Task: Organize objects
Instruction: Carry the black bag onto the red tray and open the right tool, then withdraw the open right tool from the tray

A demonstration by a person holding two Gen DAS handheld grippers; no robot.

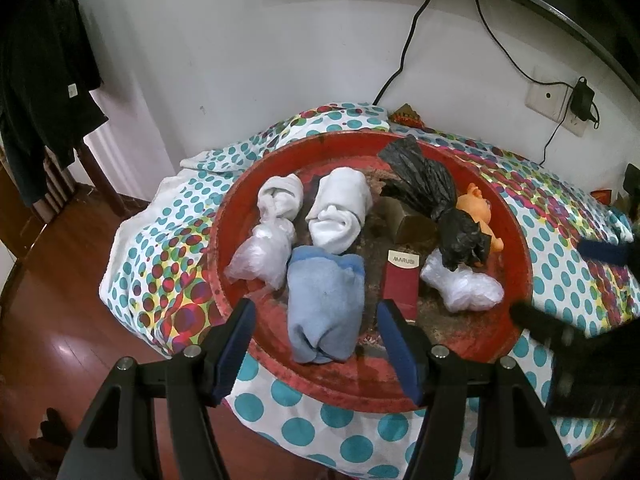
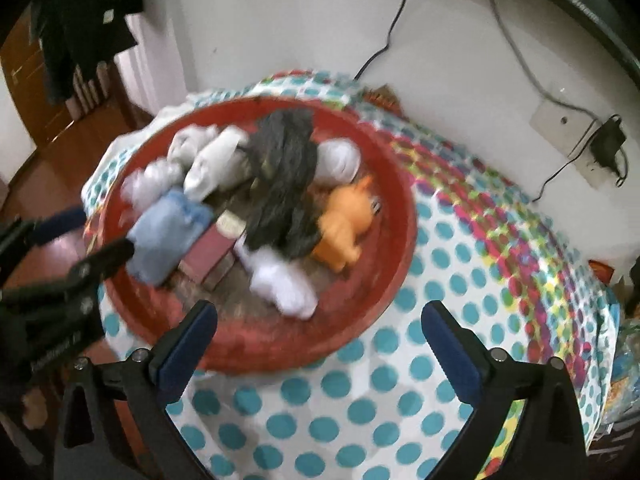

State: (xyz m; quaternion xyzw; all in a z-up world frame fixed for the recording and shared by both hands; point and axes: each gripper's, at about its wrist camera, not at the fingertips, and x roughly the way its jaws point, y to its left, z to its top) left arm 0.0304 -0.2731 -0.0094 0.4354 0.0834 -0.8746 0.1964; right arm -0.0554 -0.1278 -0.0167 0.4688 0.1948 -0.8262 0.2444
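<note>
A round red tray point(image 1: 516, 224) point(image 2: 400, 216) sits on a polka-dot cloth. In it lie a light blue sock roll point(image 1: 324, 308) point(image 2: 168, 236), a white sock roll point(image 1: 340, 208), two knotted clear plastic bags point(image 1: 264, 240) point(image 1: 464, 284), a black plastic bag point(image 1: 432, 184) point(image 2: 284, 184), an orange toy animal point(image 1: 478, 204) point(image 2: 344, 220) and a dark red MARUBI packet point(image 1: 402, 280). My left gripper point(image 1: 316, 312) is open, its jaws either side of the blue roll's near end. My right gripper point(image 2: 320, 320) is open and empty above the tray's near rim.
The table with the dotted cloth point(image 2: 360, 412) stands against a white wall with cables and a socket with a plug adapter point(image 1: 580, 98). Wooden floor point(image 1: 60, 300) lies to the left. A dark garment point(image 1: 40, 60) hangs at far left.
</note>
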